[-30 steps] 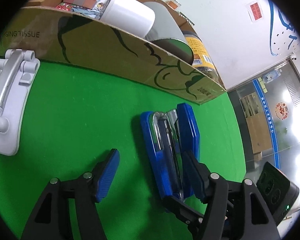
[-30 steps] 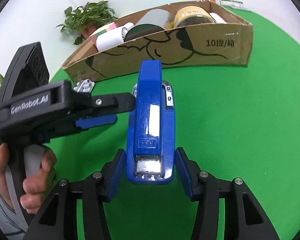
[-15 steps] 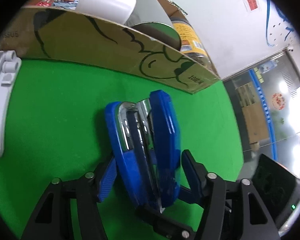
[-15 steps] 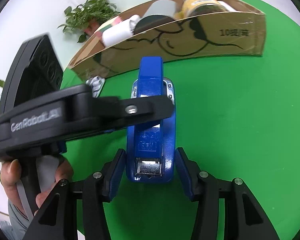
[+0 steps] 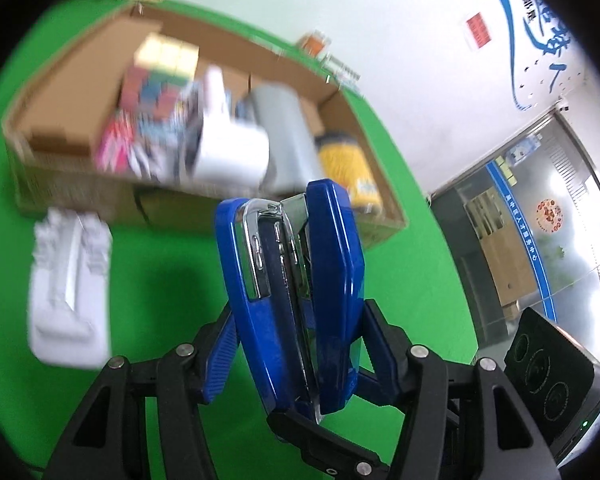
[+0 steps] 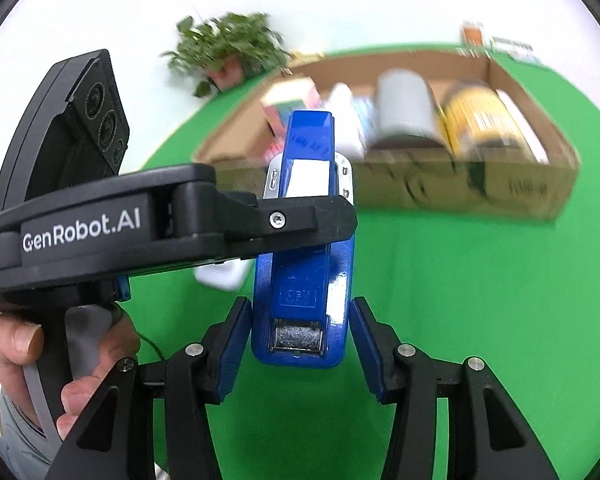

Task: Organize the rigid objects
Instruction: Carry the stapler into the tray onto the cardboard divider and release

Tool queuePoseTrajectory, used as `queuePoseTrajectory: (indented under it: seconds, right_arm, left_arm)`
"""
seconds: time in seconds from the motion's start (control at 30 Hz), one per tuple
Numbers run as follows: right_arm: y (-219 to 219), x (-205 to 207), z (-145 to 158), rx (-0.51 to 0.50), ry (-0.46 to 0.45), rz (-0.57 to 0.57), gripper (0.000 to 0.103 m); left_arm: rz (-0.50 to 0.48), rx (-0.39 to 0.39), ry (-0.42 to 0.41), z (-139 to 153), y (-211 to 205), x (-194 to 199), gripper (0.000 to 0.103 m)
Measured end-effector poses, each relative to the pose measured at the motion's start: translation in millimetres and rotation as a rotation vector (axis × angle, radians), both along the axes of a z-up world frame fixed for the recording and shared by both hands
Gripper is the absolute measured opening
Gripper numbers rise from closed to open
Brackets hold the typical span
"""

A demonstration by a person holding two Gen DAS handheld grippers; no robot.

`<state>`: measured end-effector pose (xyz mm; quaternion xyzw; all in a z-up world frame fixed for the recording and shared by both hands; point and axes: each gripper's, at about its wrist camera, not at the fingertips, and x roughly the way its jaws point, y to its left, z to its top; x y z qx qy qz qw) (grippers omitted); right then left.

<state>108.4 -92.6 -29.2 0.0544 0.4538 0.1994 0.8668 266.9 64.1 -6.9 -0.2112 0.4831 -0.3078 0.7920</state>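
A: Bright, even lighting; soft shadow on the green surface (image 5: pixel 172 280) left of the jaws. Beyond them, the cardboard box (image 5: pixel 72 80) smears with motion blur.

B: The stapler (image 6: pixel 304 280) between the jaws is sharp, glossy. Fisheye bends edges; corners black.

**Q:** what's around my setup that I'm not sorting?

**A:** From my left camera: a green table cover (image 5: pixel 148 280), a white wall (image 5: pixel 400 40) with blue lettering (image 5: pixel 512 40) and a small red sign (image 5: pixel 478 29), plus a glass door (image 5: pixel 540 240) on the right. My right camera catches a potted plant (image 6: pixel 228 48) at the table's far edge, left of my cardboard box.
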Motion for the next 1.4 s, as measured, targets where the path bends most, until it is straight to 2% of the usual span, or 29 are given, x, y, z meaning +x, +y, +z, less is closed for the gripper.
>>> queuePoseTrajectory:
  seconds: [0.13, 0.3, 0.53, 0.67, 0.87, 1.0, 1.17, 1.27, 1.3, 1.37, 1.4]
  right_arm:
    - [19, 21, 22, 0.001, -0.036, 0.028, 0.048]
    - [45, 58, 37, 0.013, -0.024, 0.054, 0.048]
    - [105, 139, 45, 0.01, 0.015, 0.081, 0.048]
    - [130, 175, 44, -0.003, 0.029, 0.084, 0.048]
    - [149, 216, 20, 0.002, 0.107, 0.042, 0.048]
    - [154, 224, 8, 0.004, 0.142, 0.027, 0.049]
    - [161, 219, 3, 0.066, 0.163, 0.093, 0.055]
    - [160, 208, 9, 0.059, 0.098, 0.107, 0.055]
    - [160, 206, 9, 0.044, 0.082, 0.104, 0.054]
    - [160, 207, 3, 0.036, 0.1, 0.105, 0.031]
    - [161, 210, -2, 0.058, 0.132, 0.113, 0.029]
  left_arm:
    - [0.023, -0.005, -0.018, 16, 18, 20, 0.058]
    - [0.056, 0.002, -0.016, 24, 49, 57, 0.058]
    - [0.072, -0.015, 0.019, 22, 89, 106, 0.058]
    - [0.075, -0.042, 0.055, 11, 108, 139, 0.057]
    - [0.055, -0.056, 0.147, -20, 120, 183, 0.058]
    - [0.055, -0.091, 0.178, -33, 128, 191, 0.058]
    - [0.098, -0.011, 0.136, -22, 133, 186, 0.06]
    - [0.135, 0.011, 0.115, -19, 138, 178, 0.06]
    - [0.148, 0.015, 0.108, -18, 140, 173, 0.06]
    - [0.173, 0.012, 0.096, -16, 143, 166, 0.06]
    - [0.182, 0.017, 0.089, -15, 146, 166, 0.06]
